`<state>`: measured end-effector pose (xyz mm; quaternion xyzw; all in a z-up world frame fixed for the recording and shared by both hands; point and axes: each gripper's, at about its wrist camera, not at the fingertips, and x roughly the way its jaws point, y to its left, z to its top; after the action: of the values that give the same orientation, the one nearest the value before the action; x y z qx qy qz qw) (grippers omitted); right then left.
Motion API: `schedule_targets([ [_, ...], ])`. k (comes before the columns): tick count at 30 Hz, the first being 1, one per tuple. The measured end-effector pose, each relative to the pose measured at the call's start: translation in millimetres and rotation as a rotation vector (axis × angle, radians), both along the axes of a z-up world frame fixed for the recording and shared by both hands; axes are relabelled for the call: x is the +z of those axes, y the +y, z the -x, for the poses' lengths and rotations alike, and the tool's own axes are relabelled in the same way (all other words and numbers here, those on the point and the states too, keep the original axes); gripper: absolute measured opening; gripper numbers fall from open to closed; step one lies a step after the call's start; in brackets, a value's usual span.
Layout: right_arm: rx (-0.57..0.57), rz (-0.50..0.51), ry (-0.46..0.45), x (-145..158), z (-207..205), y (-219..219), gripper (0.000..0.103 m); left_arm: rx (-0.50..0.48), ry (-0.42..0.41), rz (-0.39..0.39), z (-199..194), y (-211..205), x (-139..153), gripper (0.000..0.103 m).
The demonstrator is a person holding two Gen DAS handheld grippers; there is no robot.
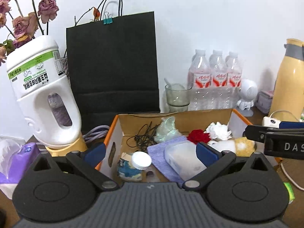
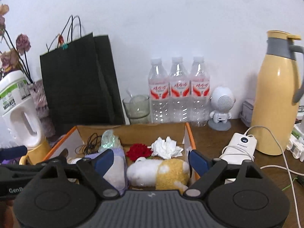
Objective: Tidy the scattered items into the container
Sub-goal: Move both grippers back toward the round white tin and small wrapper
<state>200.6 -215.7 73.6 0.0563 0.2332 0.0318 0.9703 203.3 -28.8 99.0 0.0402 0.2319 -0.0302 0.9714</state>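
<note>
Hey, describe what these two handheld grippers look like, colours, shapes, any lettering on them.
Both match: the left gripper and right gripper have a ribbed grey base, two round black discs, black linkage arms with silver pivot pins, and blue finger pads. White lettering shows on the side of each black body, cut off at the frame edge.

The box (image 2: 187, 133) holds a plush toy (image 2: 161, 172), with tissue (image 2: 166, 147) behind it. Three bottles (image 2: 178, 91) stand behind the box, a jug (image 2: 275, 98) to their right.

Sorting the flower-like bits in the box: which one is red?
The red flower, lying between the crumpled white tissue and the purple cloth.
</note>
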Motion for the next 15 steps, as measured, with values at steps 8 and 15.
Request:
schedule_targets([
  [8, -0.02, 0.023, -0.091, -4.4, 80.7, -10.1, 0.087, -0.053, 0.008, 0.073, 88.5, 12.9, -9.7, 0.103],
  [15, 0.054, 0.059, -0.133, -19.9, 198.3, -17.6, 0.09, -0.071, 0.028, 0.171, 198.1, 46.4, -39.2, 0.103],
])
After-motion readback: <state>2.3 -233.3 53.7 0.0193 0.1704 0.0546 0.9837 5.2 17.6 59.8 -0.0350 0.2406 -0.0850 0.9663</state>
